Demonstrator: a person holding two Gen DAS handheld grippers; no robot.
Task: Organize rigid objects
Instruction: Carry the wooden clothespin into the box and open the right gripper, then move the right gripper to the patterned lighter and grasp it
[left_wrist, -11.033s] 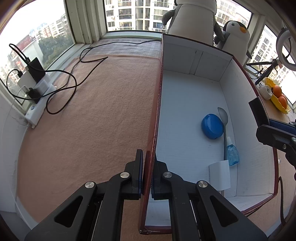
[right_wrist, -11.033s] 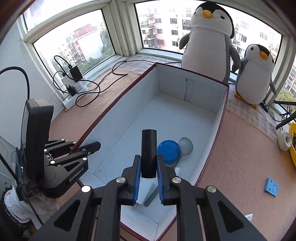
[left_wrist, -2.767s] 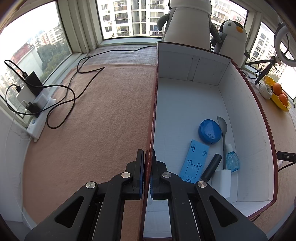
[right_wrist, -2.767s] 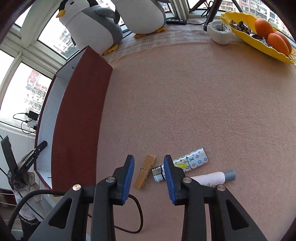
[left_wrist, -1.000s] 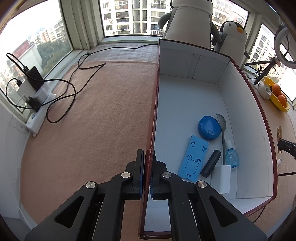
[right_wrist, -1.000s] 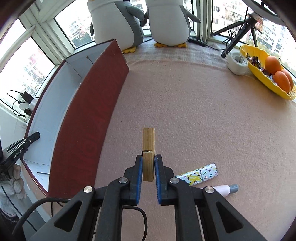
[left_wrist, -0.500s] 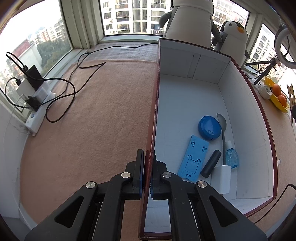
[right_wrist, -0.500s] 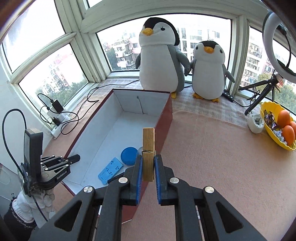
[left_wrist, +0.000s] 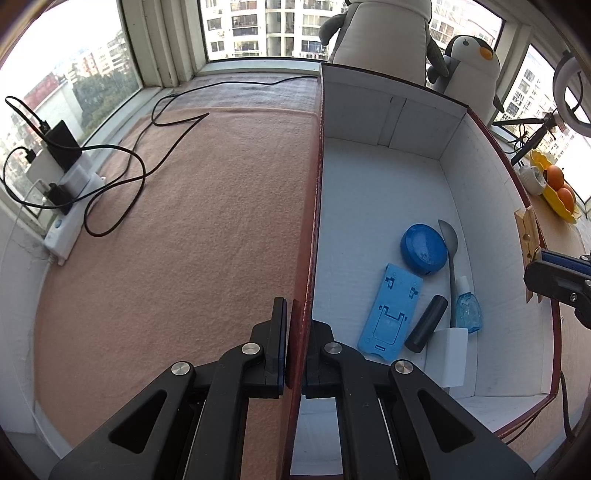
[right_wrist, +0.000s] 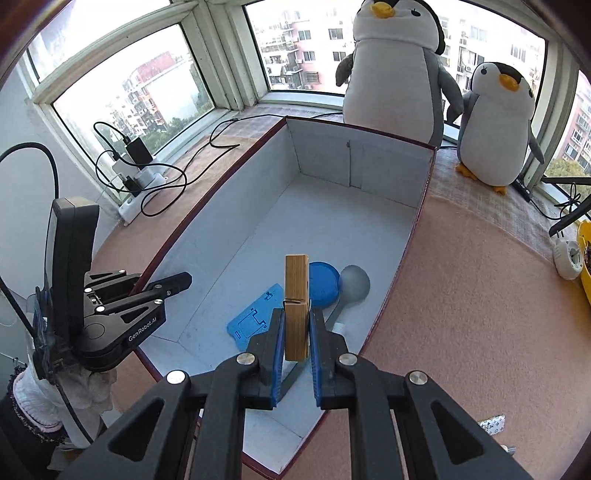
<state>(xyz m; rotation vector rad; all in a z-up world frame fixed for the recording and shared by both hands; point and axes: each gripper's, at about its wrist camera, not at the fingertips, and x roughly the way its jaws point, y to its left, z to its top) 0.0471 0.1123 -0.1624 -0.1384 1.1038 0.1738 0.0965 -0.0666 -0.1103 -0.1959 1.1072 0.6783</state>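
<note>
My right gripper (right_wrist: 295, 332) pinches the wooden clothespin (right_wrist: 296, 306), carried from the mat to above the box's (right_wrist: 236, 229) near end | my left gripper (left_wrist: 294, 350) stays clamped on its side rim | release next.

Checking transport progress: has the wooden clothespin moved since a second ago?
Yes. The wooden clothespin, clamped in the right gripper, was over the carpet beside the box; now it is over the box's interior, above the blue stand.
</note>
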